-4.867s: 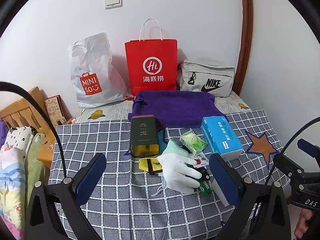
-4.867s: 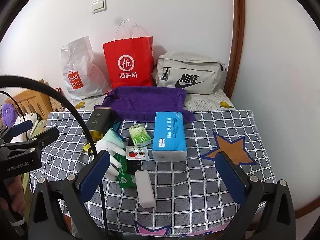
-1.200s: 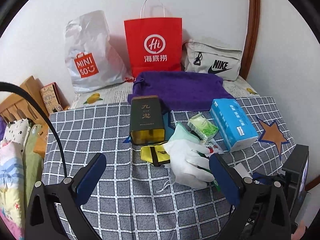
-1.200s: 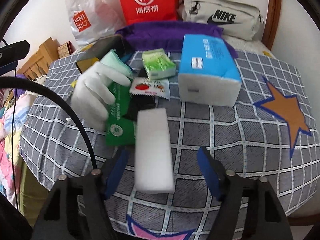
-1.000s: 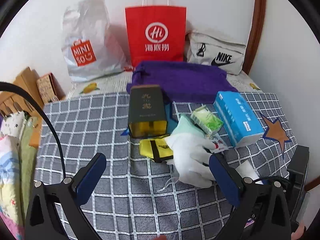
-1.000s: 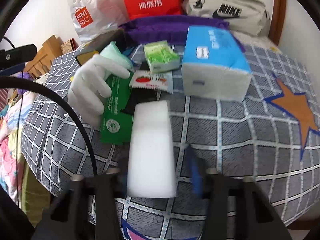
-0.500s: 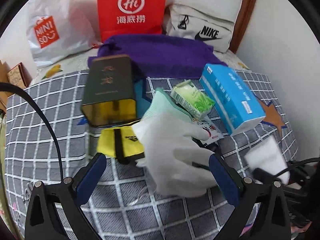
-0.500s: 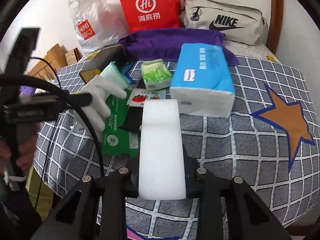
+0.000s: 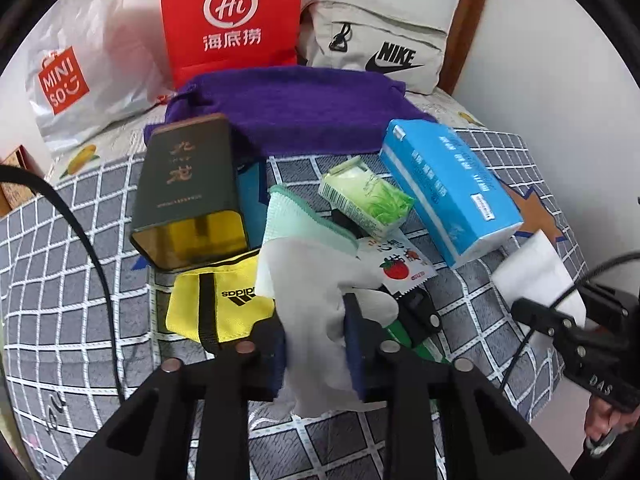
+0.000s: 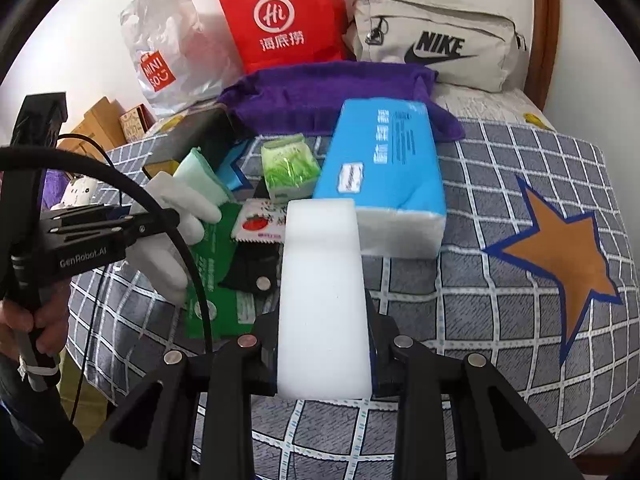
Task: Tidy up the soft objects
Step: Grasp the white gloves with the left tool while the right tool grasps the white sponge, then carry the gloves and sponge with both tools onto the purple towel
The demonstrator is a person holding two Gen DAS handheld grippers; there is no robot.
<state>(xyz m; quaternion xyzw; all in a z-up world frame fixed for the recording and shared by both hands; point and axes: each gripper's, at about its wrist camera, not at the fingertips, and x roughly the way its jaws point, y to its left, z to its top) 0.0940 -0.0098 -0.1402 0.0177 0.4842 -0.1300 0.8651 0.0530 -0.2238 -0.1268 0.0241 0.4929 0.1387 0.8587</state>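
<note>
White glove (image 9: 320,300) is gripped by left tongs (image 9: 316,344). White sponge block (image 10: 324,300) is clamped in right tongs (image 10: 324,356), above the table's (image 10: 500,320) front edge.

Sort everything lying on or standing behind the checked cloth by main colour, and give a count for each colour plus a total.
White: 3 – glove, sponge, MINISO bag
Red: 1 – Hi bag
Purple: 1 – towel
Blue: 1 – tissue pack
Green: 2 – small packet, flat pouch
Yellow: 1 – Adidas pouch
Dark: 1 – tin
Beige: 1 – Nike bag
Total: 11
</note>
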